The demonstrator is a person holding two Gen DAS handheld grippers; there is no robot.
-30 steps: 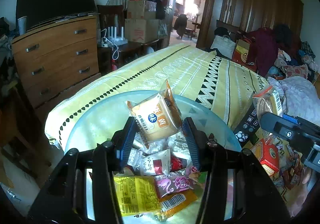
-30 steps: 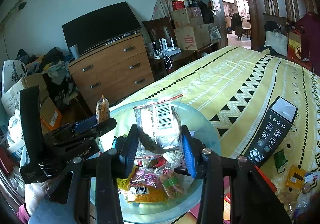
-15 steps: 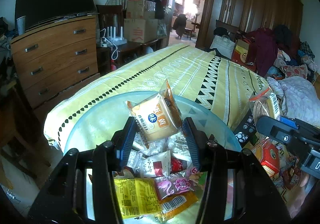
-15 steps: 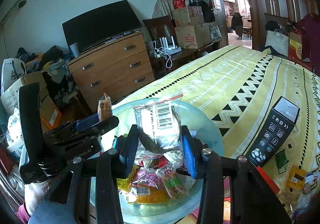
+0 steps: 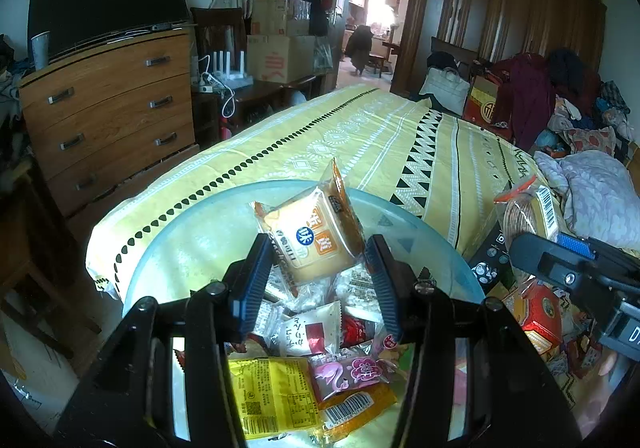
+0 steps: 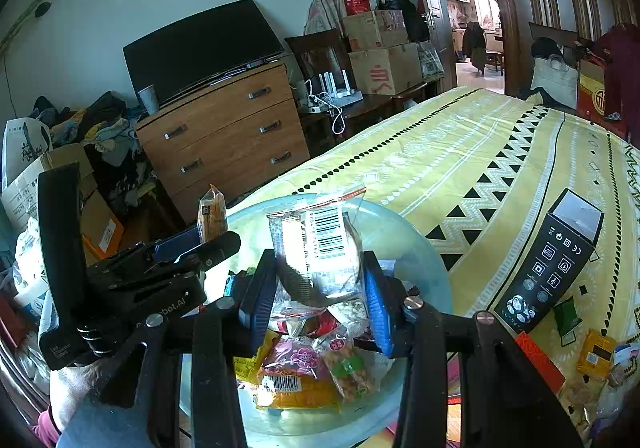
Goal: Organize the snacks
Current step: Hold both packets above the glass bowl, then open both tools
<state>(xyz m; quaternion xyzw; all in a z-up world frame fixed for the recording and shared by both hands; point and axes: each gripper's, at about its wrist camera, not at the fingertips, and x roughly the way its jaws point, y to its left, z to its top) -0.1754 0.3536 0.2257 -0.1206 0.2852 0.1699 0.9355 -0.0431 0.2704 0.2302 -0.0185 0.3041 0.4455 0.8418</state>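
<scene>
My left gripper [image 5: 316, 260] is shut on an orange-and-white cake packet [image 5: 316, 232] and holds it above a pale blue bowl [image 5: 180, 232] with several snack packets in it. My right gripper [image 6: 318, 284] is shut on a clear snack bag with a barcode [image 6: 320, 248], held above the same bowl [image 6: 424, 260]. The right gripper with its bag shows at the right of the left wrist view [image 5: 528, 215]. The left gripper with its packet shows at the left of the right wrist view [image 6: 212, 215].
The bowl sits on a bed with a yellow patterned cover [image 5: 400, 143]. A black box [image 6: 552, 268] and loose snacks [image 6: 596, 356] lie to the right. A wooden dresser [image 5: 112, 107] with a TV stands to the left.
Both grippers have kept their packets over the bowl. The right gripper has shifted slightly left and closer to the bowl in the left wrist view.
</scene>
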